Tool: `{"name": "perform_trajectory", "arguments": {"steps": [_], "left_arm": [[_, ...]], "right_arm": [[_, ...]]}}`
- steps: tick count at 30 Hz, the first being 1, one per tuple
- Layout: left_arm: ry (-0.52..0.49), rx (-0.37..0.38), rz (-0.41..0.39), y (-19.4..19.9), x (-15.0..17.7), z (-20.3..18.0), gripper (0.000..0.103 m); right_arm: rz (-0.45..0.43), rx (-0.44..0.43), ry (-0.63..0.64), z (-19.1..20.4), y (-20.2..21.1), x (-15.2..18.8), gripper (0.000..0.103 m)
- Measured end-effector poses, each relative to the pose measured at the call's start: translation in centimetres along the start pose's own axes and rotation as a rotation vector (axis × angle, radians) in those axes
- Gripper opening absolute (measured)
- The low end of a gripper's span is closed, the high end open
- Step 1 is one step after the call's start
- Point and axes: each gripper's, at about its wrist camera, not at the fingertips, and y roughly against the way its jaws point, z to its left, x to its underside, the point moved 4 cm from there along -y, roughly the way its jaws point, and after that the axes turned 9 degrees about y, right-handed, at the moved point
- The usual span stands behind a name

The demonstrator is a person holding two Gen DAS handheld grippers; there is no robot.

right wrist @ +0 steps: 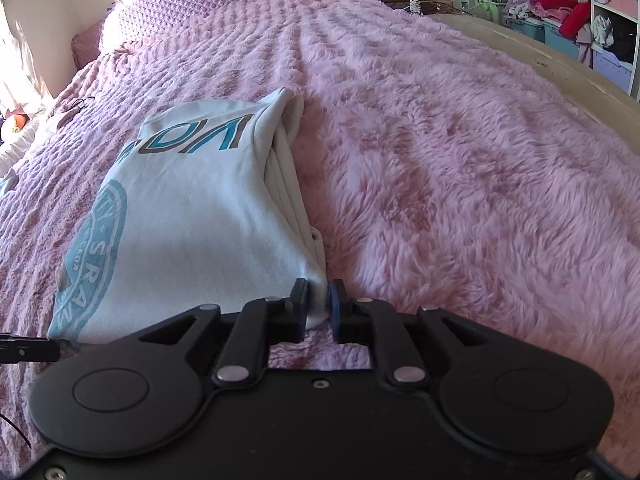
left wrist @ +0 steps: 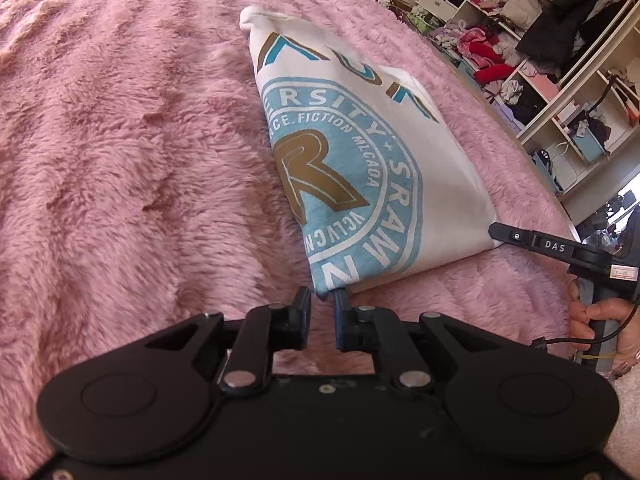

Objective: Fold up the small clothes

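- Left wrist view: a white folded T-shirt with a light-blue round print and a brown letter R (left wrist: 360, 152) is seen spread flat on a fluffy pink bed blanket (left wrist: 120, 160).
- The shirt's nearest corner is pinched between the nearly closed jaws of the left gripper (left wrist: 322, 300); the rest of the garment stretches away ahead and to the right.
- The right gripper (left wrist: 496, 234) is seen at the shirt's other near corner, held by a person's hand (left wrist: 596, 320); its grip cannot be judged here.
- White shelves crowded with clothes (left wrist: 520, 40) are seen beyond the bed.
- Right wrist view: the shirt (right wrist: 192, 220) is seen ahead and to the left, its layered folded edge running away from the tongs.
- Its near corner is clamped between the nearly closed jaws of the right gripper (right wrist: 319, 300).
- The blanket (right wrist: 460, 160) lies to the right.
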Motion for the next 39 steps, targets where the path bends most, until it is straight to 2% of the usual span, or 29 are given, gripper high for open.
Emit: {"name": "perform_trajectory", "arguments": {"steps": [2, 4, 6, 7, 9, 11, 14, 19, 21, 23, 25, 27, 29, 33, 36, 39], "left_arm": [[0.014, 0.007, -0.039, 1.5, -0.3, -0.2, 0.009], [0.037, 0.022, -0.071, 2.7, -0.8, -0.6, 0.012], [0.061, 0.065, -0.100, 3.5, -1.5, -1.3, 0.024], [0.065, 0.086, -0.110, 3.7, -1.8, -1.9, 0.025], [0.054, 0.104, -0.114, 3.3, -2.2, -2.9, 0.030], [0.052, 0.110, -0.098, 2.0, -2.2, -3.7, 0.032], [0.085, 0.106, -0.044, -0.5, -1.8, -3.8, 0.032], [0.157, 0.087, 0.016, -4.2, -0.4, -1.7, 0.033], [0.206, 0.112, 0.022, -4.6, -0.2, -0.8, 0.033], [0.260, 0.153, 0.024, -3.9, -0.5, -0.5, 0.035], [0.273, 0.195, 0.000, -2.4, -1.2, -0.5, 0.044], [0.276, 0.213, -0.074, -0.2, -2.5, -0.1, 0.069], [0.305, 0.215, -0.127, 1.0, -4.0, 1.1, 0.077], [0.417, 0.244, -0.103, -0.1, -5.9, 4.0, 0.077], [0.444, 0.238, -0.058, -2.0, -6.4, 5.0, 0.077], [0.498, 0.280, -0.042, -3.9, -7.6, 5.9, 0.077]], "right_arm": [[0.000, 0.004, 0.002, 0.1, 0.3, -0.1, 0.009], [-0.006, 0.021, 0.010, 0.3, 0.8, -0.3, 0.015], [-0.043, 0.054, 0.013, 0.7, 2.0, -0.8, 0.018], [-0.075, 0.059, 0.023, 1.1, 2.8, -1.2, 0.019], [-0.135, 0.038, 0.064, 2.4, 4.0, -2.1, 0.020], [-0.152, -0.025, 0.103, 3.8, 4.4, -2.7, 0.022], [-0.126, -0.087, 0.147, 5.5, 3.1, -2.8, 0.022], [-0.003, -0.037, 0.143, 4.8, -0.3, -0.7, 0.022], [0.002, -0.047, 0.116, 3.8, -0.7, 0.1, 0.021], [0.002, -0.087, 0.068, 2.9, -0.3, 0.2, 0.022], [-0.021, -0.177, -0.004, 2.0, 0.5, -0.5, 0.029], [-0.066, -0.280, -0.075, 0.7, 1.1, -1.9, 0.050], [-0.117, -0.333, -0.124, -0.6, 0.9, -3.9, 0.060], [-0.103, -0.413, -0.227, -3.3, -2.8, -7.8, 0.062], [-0.023, -0.482, -0.317, -4.7, -6.7, -8.9, 0.062], [0.053, -0.558, -0.351, -5.0, -9.5, -8.7, 0.062]]}}
